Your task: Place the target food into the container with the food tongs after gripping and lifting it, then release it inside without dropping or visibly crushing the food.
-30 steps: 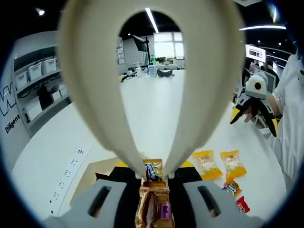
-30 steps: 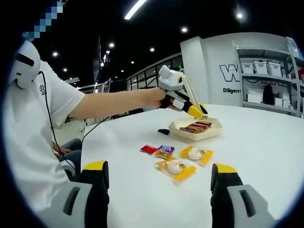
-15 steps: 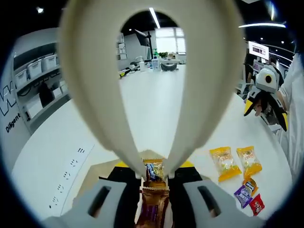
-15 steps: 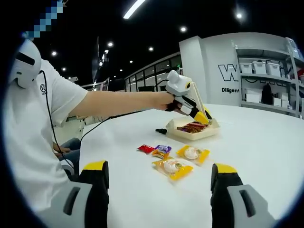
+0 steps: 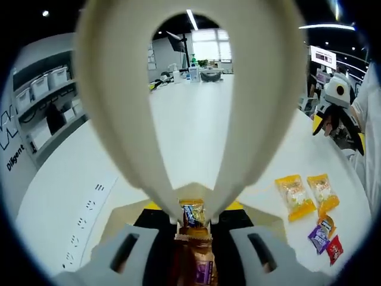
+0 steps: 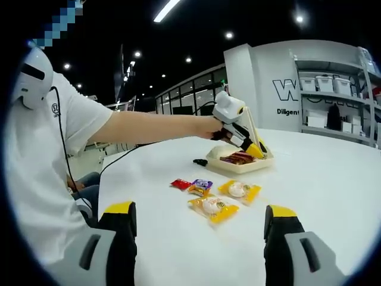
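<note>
My left tongs (image 5: 193, 221) are closed on a small candy bar (image 5: 192, 213) in a gold-edged dark wrapper, pinched between the two cream tips and hanging just above the container (image 5: 125, 214), a pale shallow box on the white surface (image 5: 196, 131). Directly below the held bar, inside the container, lie more brown and gold wrapped bars (image 5: 199, 265). In the right gripper view the same left tongs (image 6: 257, 149) reach down at a slant over the container (image 6: 238, 165), whose reddish-brown contents (image 6: 239, 158) show above its rim; my hand (image 6: 214, 126) and bare forearm stretch out to it from my white sleeve. A small dark object (image 6: 200, 161) lies on the surface just beside the container. Nearer to me on the surface are loose sweets: two yellow packets (image 6: 213, 207) with pale round centres side by side, a purple wrapped candy (image 6: 202, 185) and a red one (image 6: 181, 183) next to it. The same four show at the right in the left gripper view, well apart from the container. My right tongs (image 6: 202, 238) hang above the surface with the jaws spread wide, holding nothing. Shelves with white bins (image 6: 333, 83) stand against the far wall.
</note>
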